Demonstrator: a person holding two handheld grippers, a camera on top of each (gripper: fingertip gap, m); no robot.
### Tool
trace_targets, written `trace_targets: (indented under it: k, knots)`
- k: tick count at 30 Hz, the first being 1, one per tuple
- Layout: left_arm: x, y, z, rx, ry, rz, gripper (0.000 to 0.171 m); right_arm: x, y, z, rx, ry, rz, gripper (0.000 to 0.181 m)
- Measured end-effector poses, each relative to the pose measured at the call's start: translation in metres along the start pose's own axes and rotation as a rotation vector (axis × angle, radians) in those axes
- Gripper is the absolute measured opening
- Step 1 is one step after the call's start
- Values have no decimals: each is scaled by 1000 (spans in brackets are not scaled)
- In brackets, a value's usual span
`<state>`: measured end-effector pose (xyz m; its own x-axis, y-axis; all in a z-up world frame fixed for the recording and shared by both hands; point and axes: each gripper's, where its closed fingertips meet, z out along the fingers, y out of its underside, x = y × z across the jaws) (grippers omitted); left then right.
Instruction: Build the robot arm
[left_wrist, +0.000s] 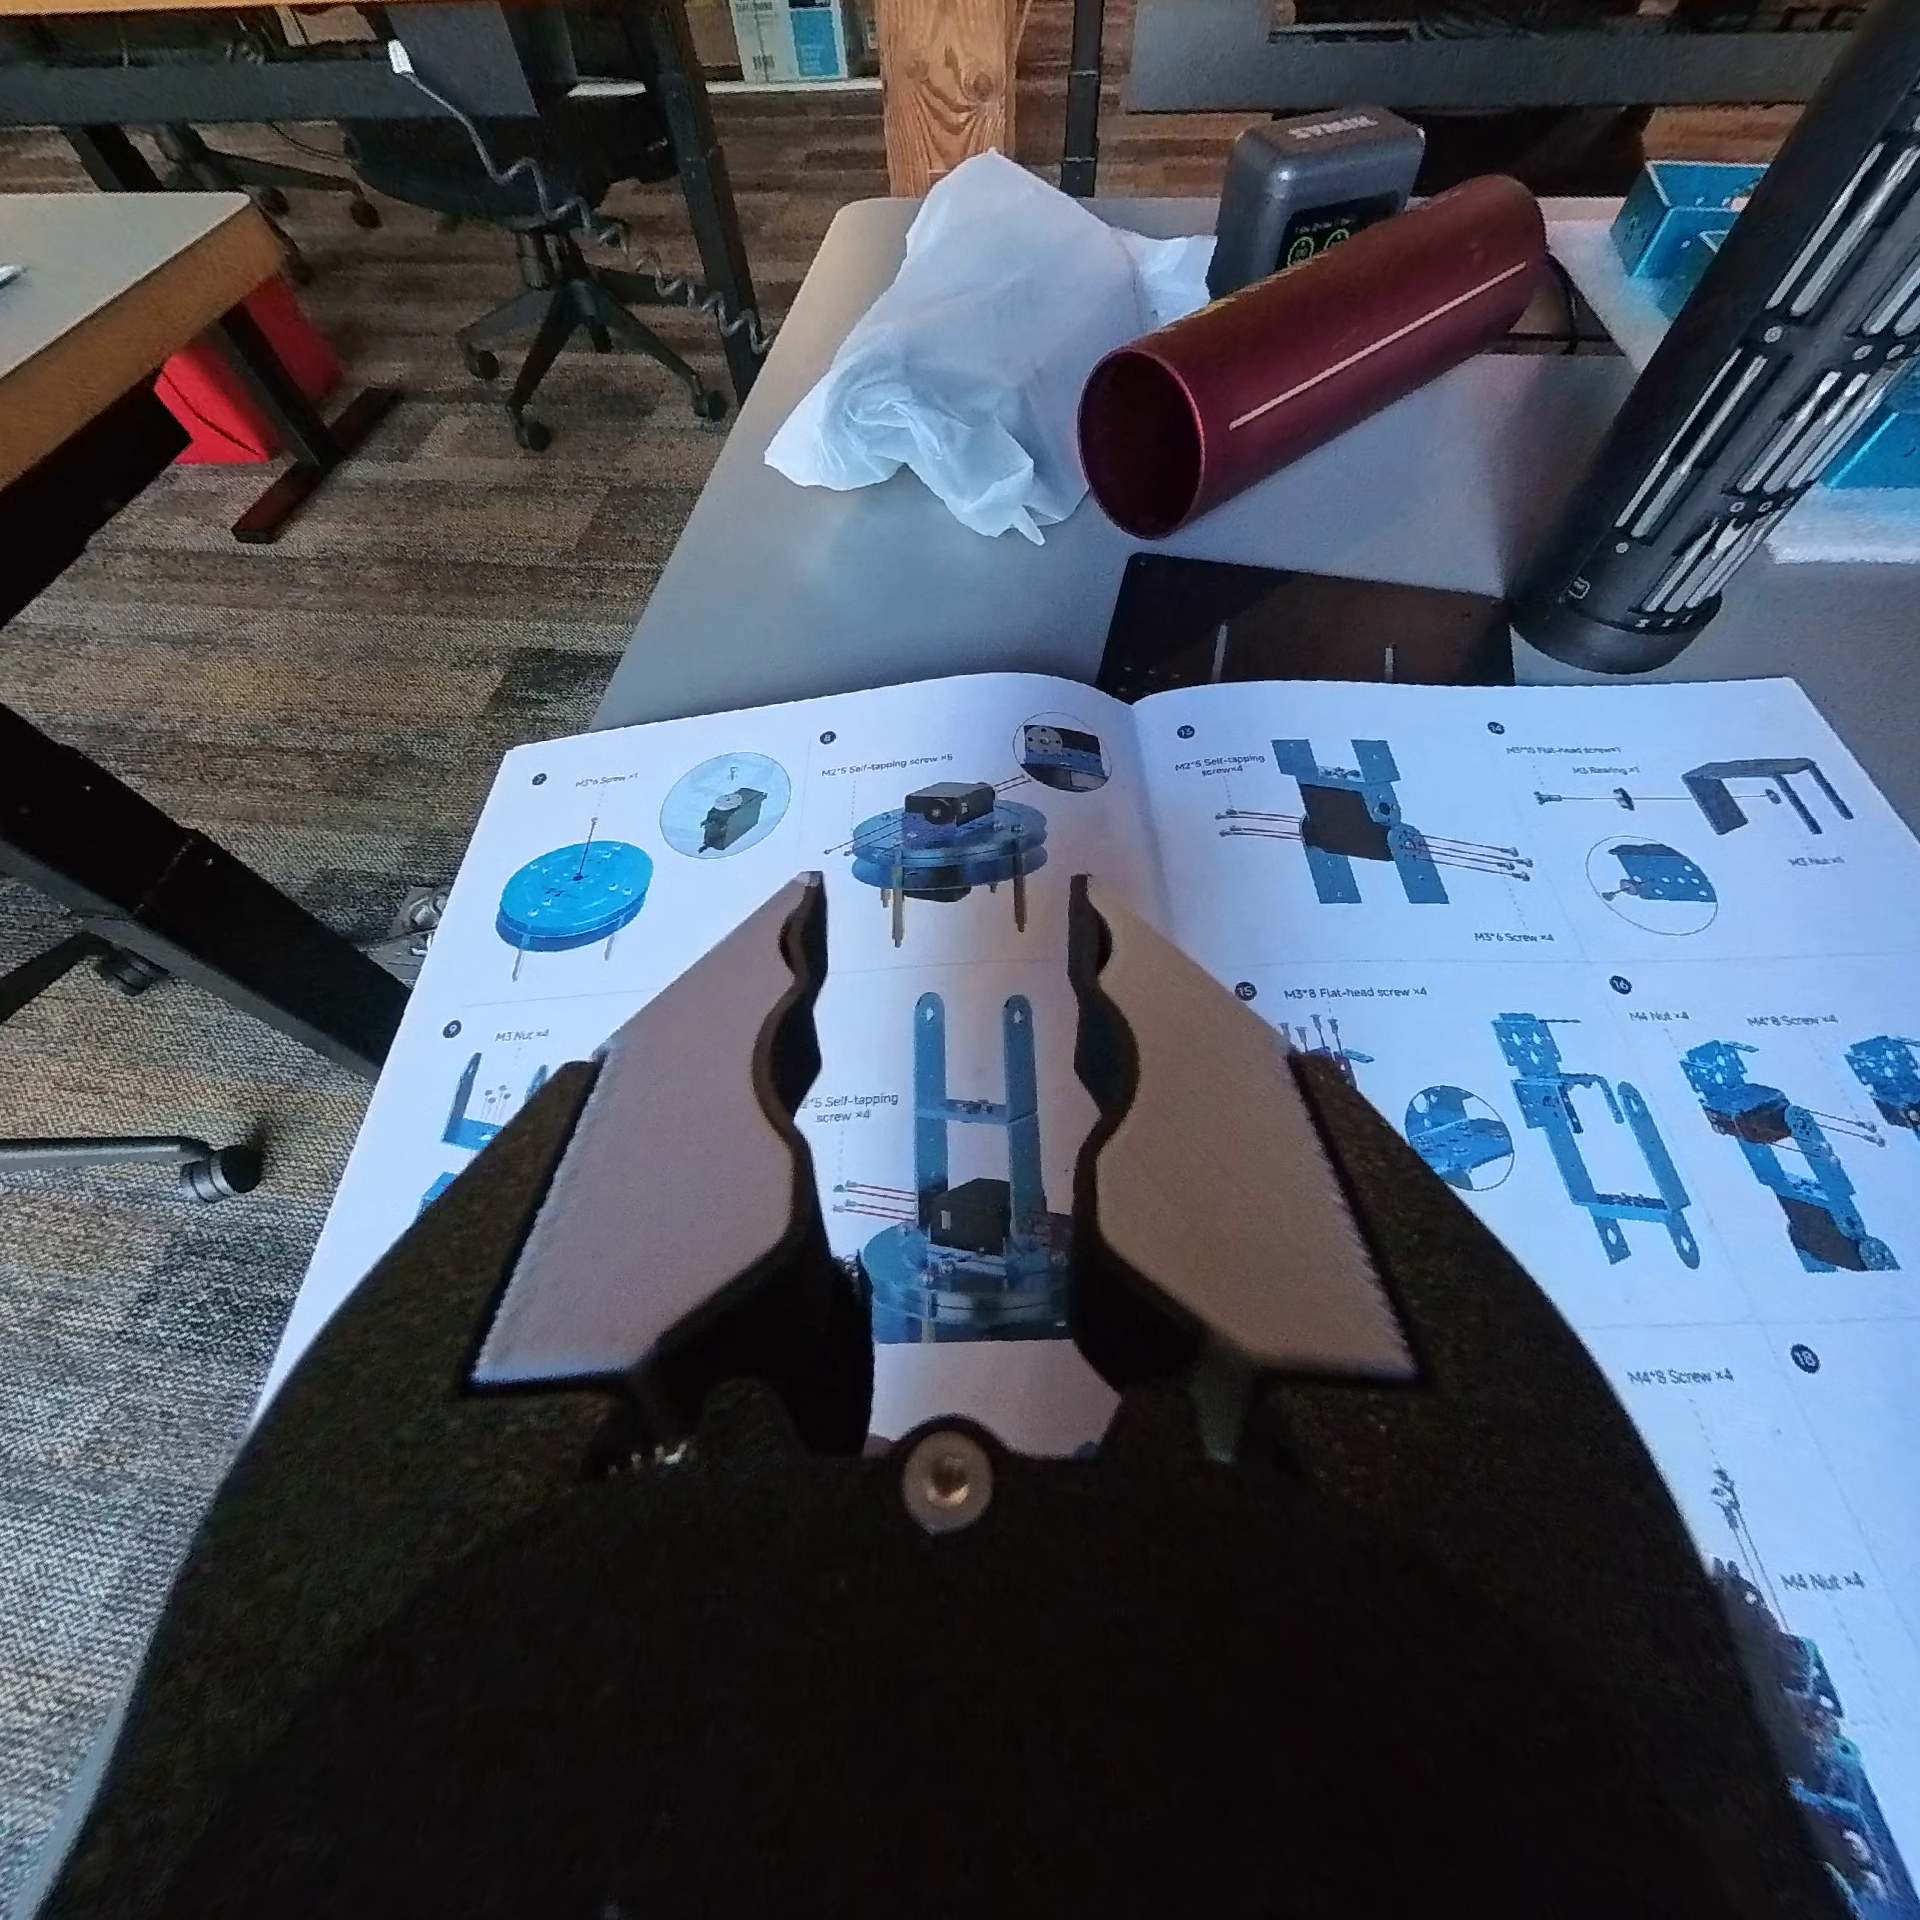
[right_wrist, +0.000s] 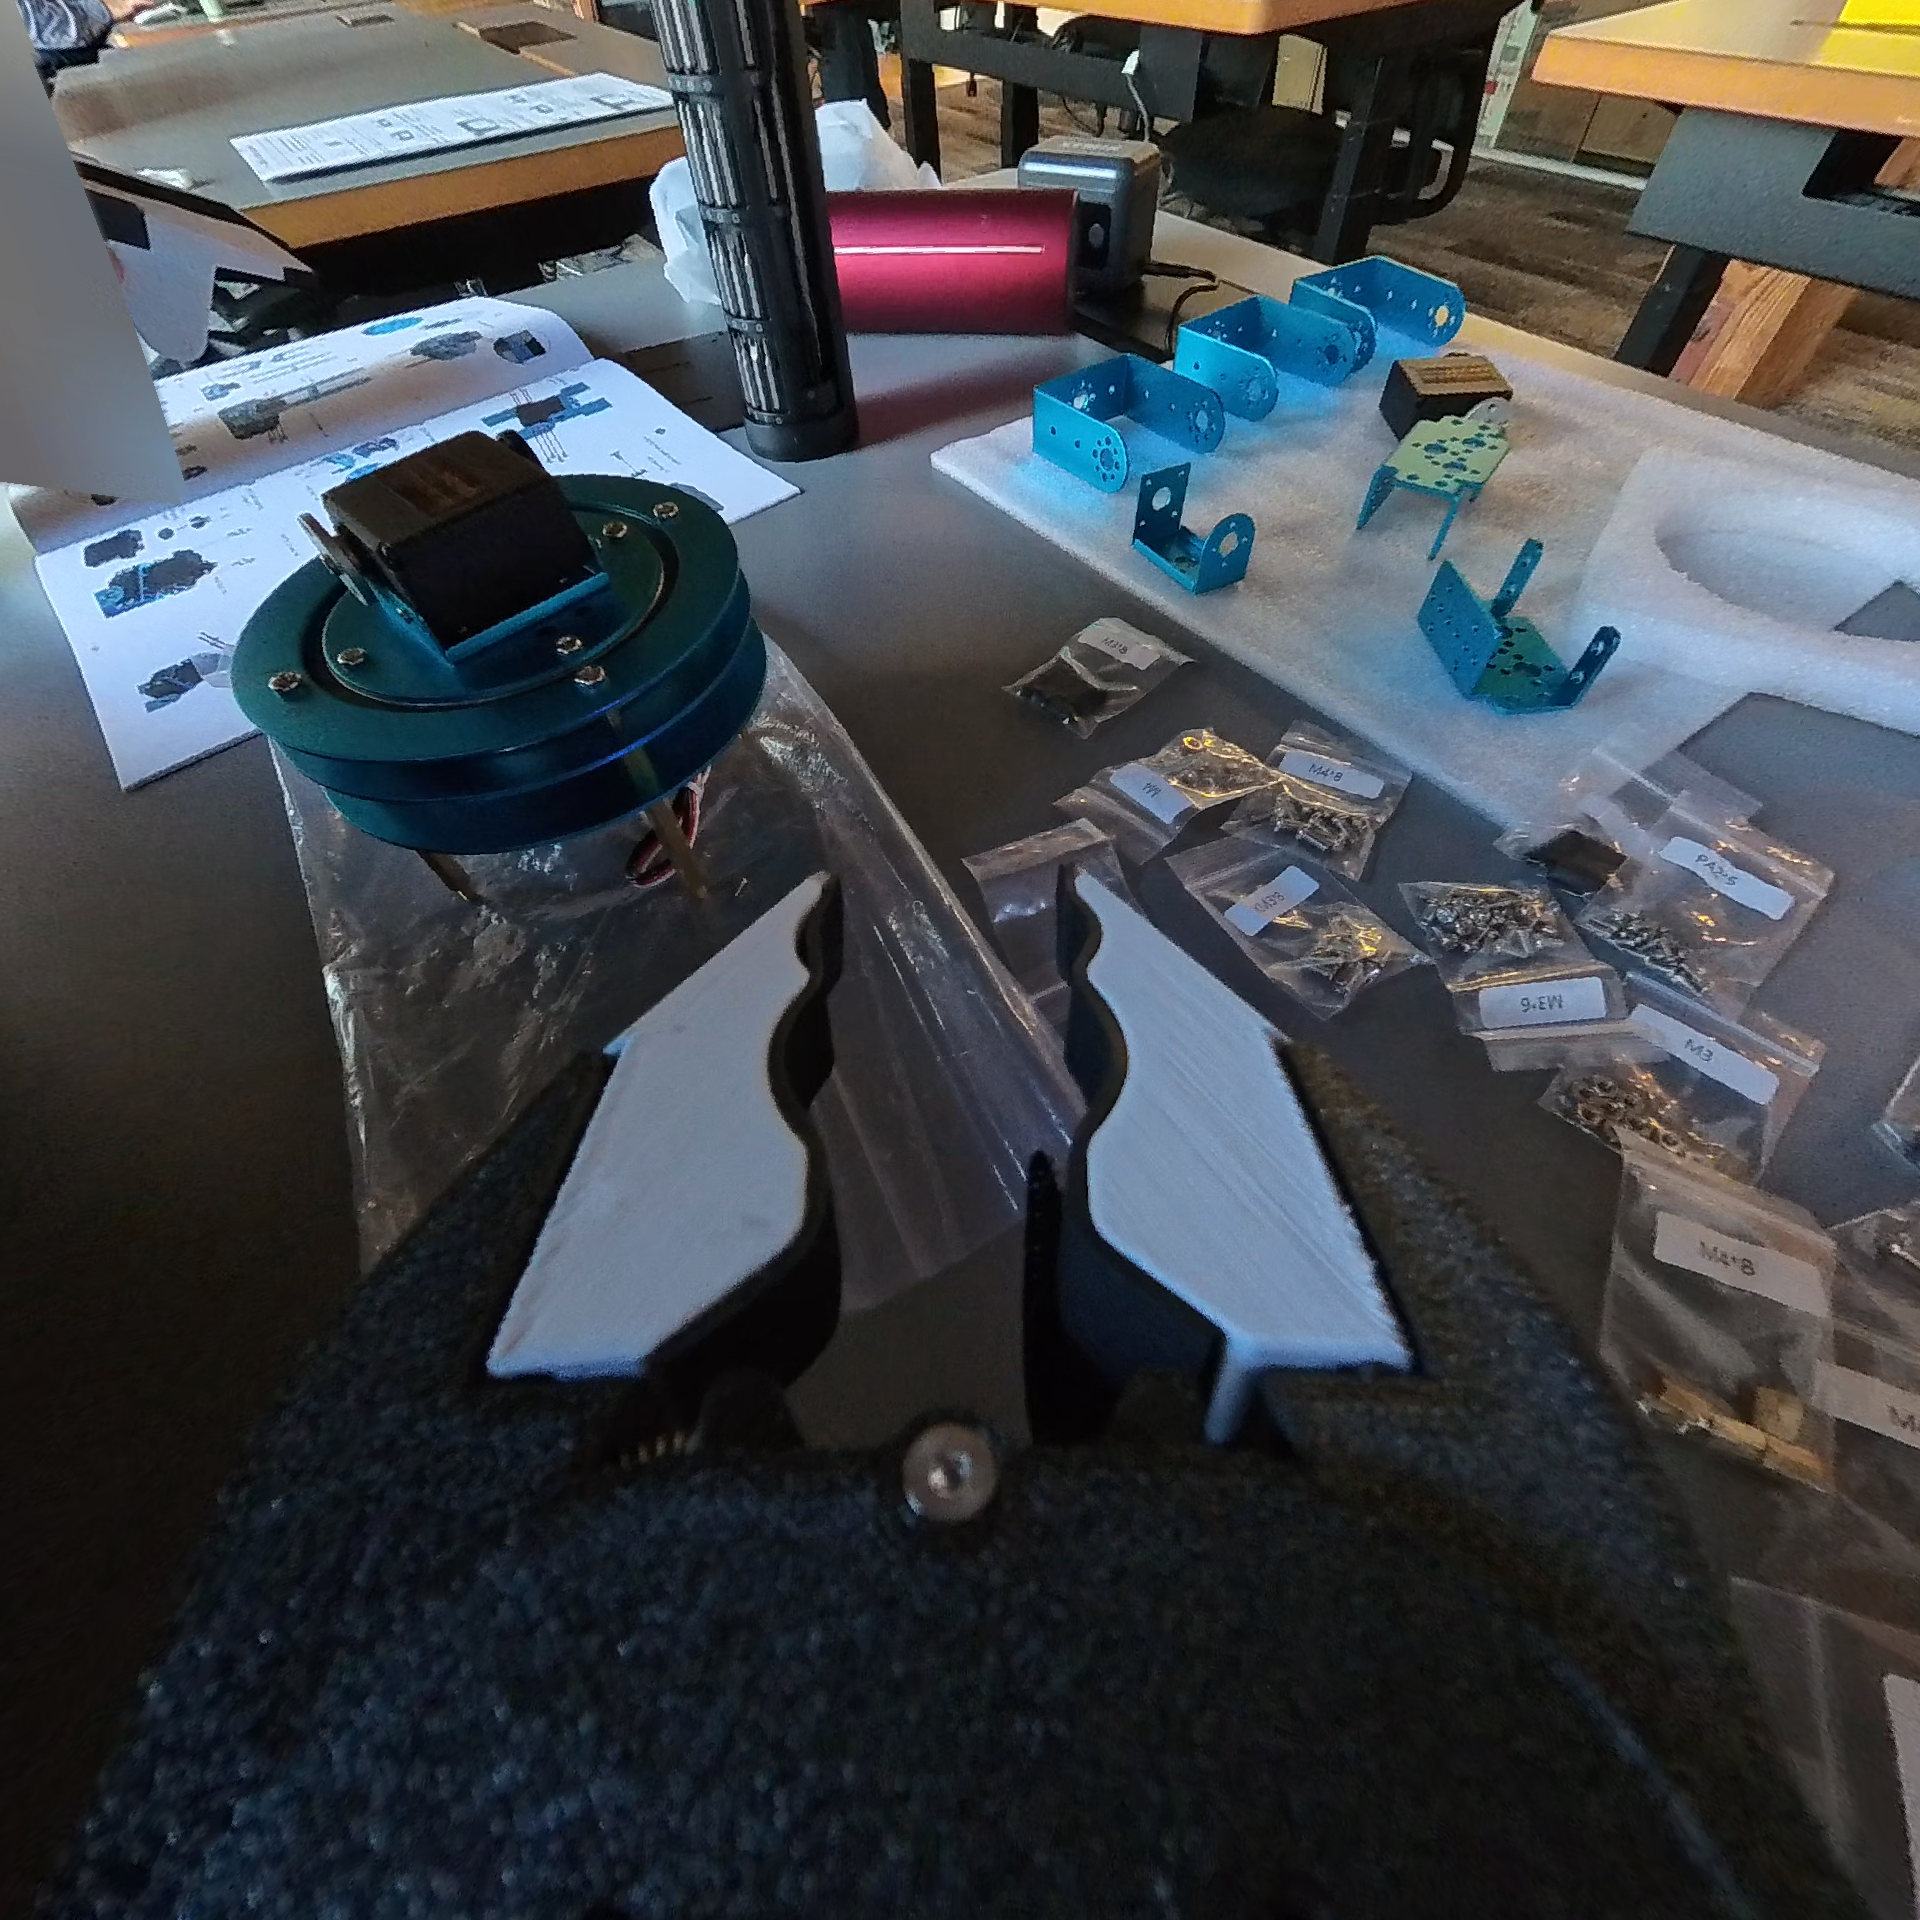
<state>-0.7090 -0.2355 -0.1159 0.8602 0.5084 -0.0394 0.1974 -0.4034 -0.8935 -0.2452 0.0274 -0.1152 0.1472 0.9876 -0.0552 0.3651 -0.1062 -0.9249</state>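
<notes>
My left gripper (left_wrist: 945, 883) is open and empty, hovering over an open instruction booklet (left_wrist: 1351, 914) with blue part drawings on the grey table. My right gripper (right_wrist: 945, 883) is open and empty above a clear plastic bag (right_wrist: 582, 935). Just beyond its left finger stands a round blue base on brass legs (right_wrist: 499, 717) with a black servo (right_wrist: 457, 540) mounted on top. Small bags of screws (right_wrist: 1320, 800) lie to the right of the right gripper. The booklet also shows in the right wrist view (right_wrist: 312, 436), behind the base.
A dark red tube (left_wrist: 1309, 353) lies behind the booklet, beside a crumpled white bag (left_wrist: 977, 343), a black bit-holder column (left_wrist: 1756, 374) and a black plate (left_wrist: 1309, 623). Blue metal brackets (right_wrist: 1247, 364) sit on white foam (right_wrist: 1299, 561). The table's left edge drops to carpet with office chairs.
</notes>
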Motion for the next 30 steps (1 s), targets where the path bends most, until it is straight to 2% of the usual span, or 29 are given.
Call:
trace_targets:
  k: [7,10,13,15,17,20,22,24,26,30]
  knots:
    - [-16,-4,0,-1,-81,42,46,-4,-3,1,7,-2,-7,42]
    - [-22,-11,-3,30,-108,52,46,-20,-16,0,55,-68,12,43]
    - [-4,-28,-14,99,-74,74,47,-38,-31,-4,91,-123,-40,47]
    - [42,-41,-30,158,31,139,47,-55,-33,-3,52,-201,-82,50]
    - [120,-44,-53,198,260,238,47,-68,-36,-2,24,-261,-177,50]
    - [236,-31,-93,216,579,398,47,-91,-42,8,-13,-403,-291,49]
    - [291,-20,-108,209,681,500,47,-105,-58,14,30,-500,-295,47]
    - [330,-17,-109,202,720,547,46,-110,-67,25,25,-545,-271,52]
    - [353,-17,-99,173,698,551,43,-111,-64,40,-7,-552,-262,60]
    - [363,-17,-74,153,577,642,60,-114,-60,62,-37,-540,-306,76]
